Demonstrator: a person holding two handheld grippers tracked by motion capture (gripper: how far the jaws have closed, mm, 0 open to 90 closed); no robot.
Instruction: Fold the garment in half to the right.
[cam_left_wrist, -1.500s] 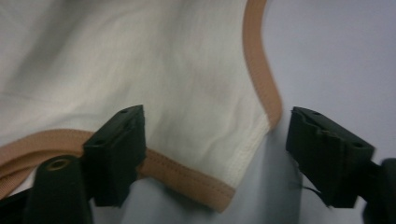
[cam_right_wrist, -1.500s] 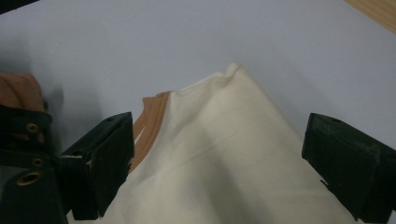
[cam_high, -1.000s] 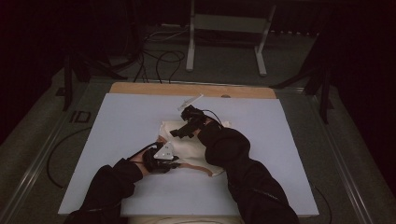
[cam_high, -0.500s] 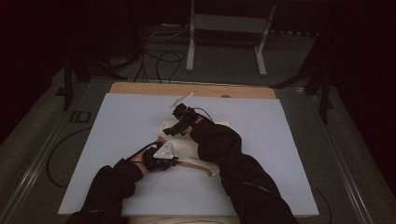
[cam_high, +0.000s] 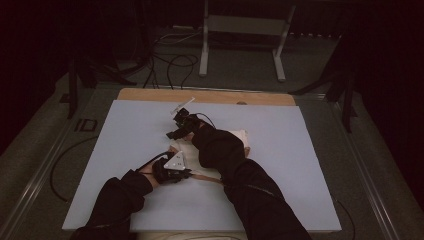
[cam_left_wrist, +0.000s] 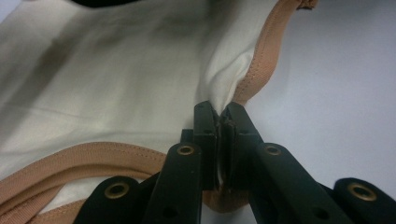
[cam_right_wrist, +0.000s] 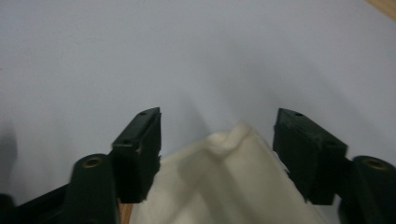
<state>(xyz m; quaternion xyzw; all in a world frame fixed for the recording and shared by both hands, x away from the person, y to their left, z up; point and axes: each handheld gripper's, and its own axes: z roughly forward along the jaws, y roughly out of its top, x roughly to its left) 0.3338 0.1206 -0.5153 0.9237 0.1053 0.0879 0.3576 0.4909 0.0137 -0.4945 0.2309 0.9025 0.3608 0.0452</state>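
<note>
Soft, light cream cloth bag (cam_left_wrist: 107, 79) on pale surface (cam_high: 300, 150), likely best gripped along tan trim (cam_left_wrist: 266, 56): left tool (cam_left_wrist: 218, 119) clamped there, right tool (cam_right_wrist: 217, 126) open around a corner.

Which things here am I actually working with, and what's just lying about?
In use:
cloth bag
left gripper, shut on its tan-edged rim
right gripper, open over a corner

Lying about:
white stick
cables on the floor
metal stand
</note>
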